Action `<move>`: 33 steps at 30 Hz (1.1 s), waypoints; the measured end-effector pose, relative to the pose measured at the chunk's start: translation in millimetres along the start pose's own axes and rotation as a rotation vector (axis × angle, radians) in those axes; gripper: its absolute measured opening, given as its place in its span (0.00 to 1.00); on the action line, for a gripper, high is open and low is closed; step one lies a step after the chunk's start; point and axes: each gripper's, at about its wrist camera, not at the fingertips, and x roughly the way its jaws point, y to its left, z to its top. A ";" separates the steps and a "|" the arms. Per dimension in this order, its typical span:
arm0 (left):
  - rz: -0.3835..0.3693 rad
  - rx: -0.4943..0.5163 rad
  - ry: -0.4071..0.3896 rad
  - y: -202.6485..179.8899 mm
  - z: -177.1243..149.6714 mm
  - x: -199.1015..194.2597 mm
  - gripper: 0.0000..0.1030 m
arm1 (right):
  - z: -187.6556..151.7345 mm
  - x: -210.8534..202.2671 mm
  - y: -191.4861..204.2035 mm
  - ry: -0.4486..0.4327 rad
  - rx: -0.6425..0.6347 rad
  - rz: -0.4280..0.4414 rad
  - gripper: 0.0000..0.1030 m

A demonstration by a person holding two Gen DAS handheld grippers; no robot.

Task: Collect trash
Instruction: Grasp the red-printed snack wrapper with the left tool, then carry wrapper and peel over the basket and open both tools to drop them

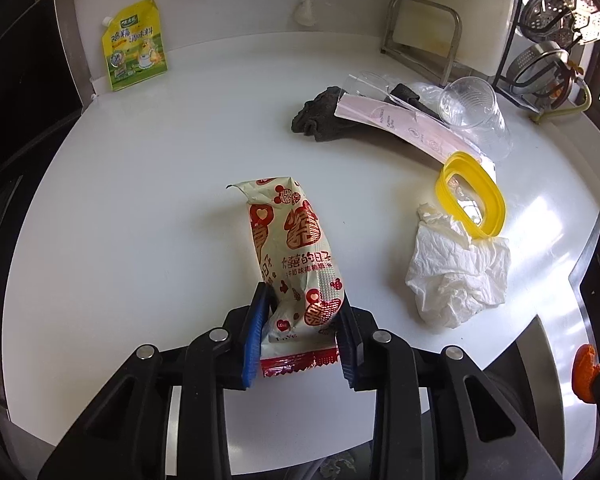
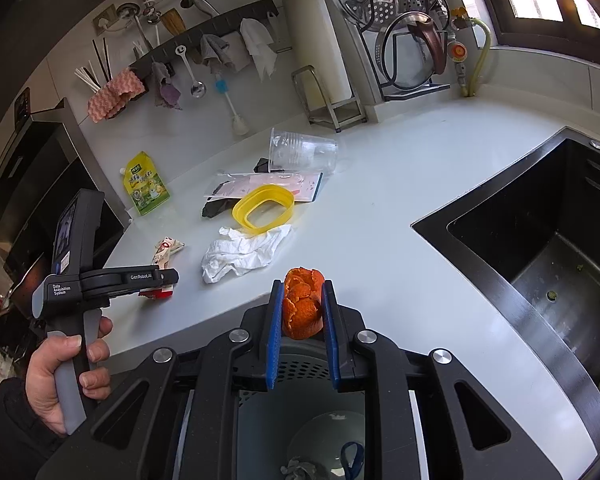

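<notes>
My left gripper (image 1: 302,304) is shut on a cream and red snack wrapper (image 1: 292,248), gripping its near end on the white counter (image 1: 140,200). The wrapper also shows in the right wrist view (image 2: 165,251), held by the left gripper (image 2: 168,278). My right gripper (image 2: 300,296) is shut on an orange peel (image 2: 303,307) and holds it above a grey perforated bin (image 2: 300,404) below the counter edge. A crumpled white tissue (image 1: 458,270) (image 2: 242,254) lies on the counter beside a yellow plastic ring (image 1: 472,198) (image 2: 265,208).
A clear plastic cup (image 1: 474,114) (image 2: 302,152), a pink paper sleeve (image 1: 404,124), a dark cloth (image 1: 324,116) and a yellow seasoning pouch (image 1: 134,46) (image 2: 145,188) are on the counter. A black sink (image 2: 540,248) is at the right. A metal rack (image 1: 420,32) stands at the back.
</notes>
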 end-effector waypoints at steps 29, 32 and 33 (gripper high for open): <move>-0.133 0.289 -0.170 -24.1 -130.6 -99.8 0.30 | -89.3 -41.4 35.8 0.104 -0.036 -0.071 0.18; -0.163 0.316 -0.152 -29.0 -140.1 -96.4 0.30 | -98.7 -44.8 29.1 0.120 -0.022 -0.090 0.18; -0.171 0.324 -0.148 -30.7 -143.0 -95.5 0.30 | -100.5 -45.6 27.0 0.124 -0.018 -0.098 0.18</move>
